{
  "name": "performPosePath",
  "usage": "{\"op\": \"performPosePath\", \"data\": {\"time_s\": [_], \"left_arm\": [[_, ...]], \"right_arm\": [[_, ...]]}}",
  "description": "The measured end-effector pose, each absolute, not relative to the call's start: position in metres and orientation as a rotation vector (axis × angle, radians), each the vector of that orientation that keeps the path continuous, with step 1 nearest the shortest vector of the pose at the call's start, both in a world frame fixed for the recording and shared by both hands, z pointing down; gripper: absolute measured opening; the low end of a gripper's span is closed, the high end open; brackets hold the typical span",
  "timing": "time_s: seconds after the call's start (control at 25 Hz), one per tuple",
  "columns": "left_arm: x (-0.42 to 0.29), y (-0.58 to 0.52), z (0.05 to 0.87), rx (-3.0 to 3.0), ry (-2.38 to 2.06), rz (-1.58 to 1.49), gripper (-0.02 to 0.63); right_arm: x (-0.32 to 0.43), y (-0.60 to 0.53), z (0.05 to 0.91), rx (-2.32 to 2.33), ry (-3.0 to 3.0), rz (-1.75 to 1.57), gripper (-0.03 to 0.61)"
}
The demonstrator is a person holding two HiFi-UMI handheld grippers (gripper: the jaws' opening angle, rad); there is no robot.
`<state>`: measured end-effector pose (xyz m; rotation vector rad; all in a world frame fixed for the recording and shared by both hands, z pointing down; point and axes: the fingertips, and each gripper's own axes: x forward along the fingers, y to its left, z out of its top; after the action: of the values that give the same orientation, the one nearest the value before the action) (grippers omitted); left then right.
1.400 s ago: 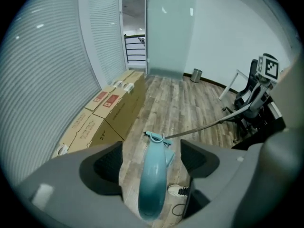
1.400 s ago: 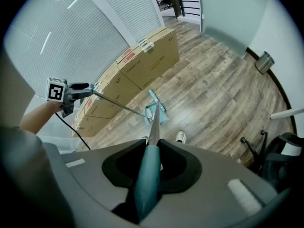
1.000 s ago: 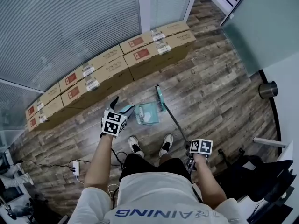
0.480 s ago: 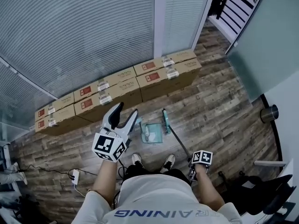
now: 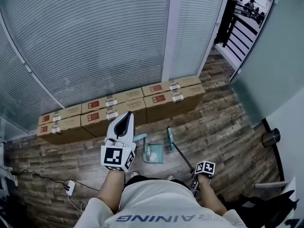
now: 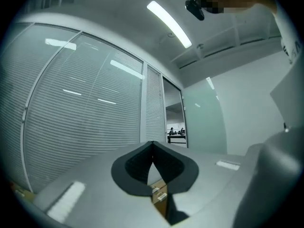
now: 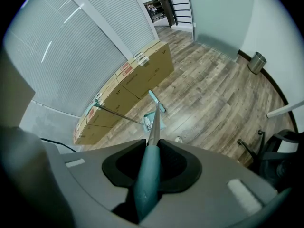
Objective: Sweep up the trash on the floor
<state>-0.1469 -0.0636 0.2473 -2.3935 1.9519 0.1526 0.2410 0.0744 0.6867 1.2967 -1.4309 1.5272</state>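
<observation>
My left gripper (image 5: 126, 118) is raised in front of the blinds, its jaws shut with nothing between them; in the left gripper view (image 6: 152, 147) the pads meet against the glass wall. My right gripper (image 5: 195, 181) points down, shut on the teal broom handle (image 7: 151, 144). The broom's head (image 5: 169, 137) rests on the wood floor just right of the teal dustpan (image 5: 155, 154). The dustpan (image 7: 155, 122) holds a white bit of trash (image 7: 147, 122), and its thin handle (image 7: 116, 113) leans away to the left.
A row of cardboard boxes (image 5: 118, 109) lines the blinds wall. A metal bin (image 5: 271, 137) stands at the right wall. A power strip and cable (image 5: 70, 188) lie at the left, a dark chair (image 7: 280, 156) at the lower right. An open doorway (image 5: 242, 13) is beyond.
My left gripper has risen from beside the dustpan handle to in front of the blinds, and its jaws have gone from open to shut. The right gripper still holds the broom.
</observation>
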Motion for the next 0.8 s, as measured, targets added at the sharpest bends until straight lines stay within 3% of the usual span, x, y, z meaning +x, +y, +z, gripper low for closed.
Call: {"op": "performPosePath", "data": {"time_s": [0.36, 0.8], "left_arm": [[-0.117, -0.073, 0.279, -2.451, 1.934, 0.076, 0.002], [-0.091, -0.082, 0.308, -2.532, 1.880, -0.009, 0.002]], "right_arm": [[0.214, 0.032, 0.627, 1.343, -1.571, 1.395, 0.109], [0.202, 0.030, 0.631, 1.396, -1.585, 1.435, 0.107]]}}
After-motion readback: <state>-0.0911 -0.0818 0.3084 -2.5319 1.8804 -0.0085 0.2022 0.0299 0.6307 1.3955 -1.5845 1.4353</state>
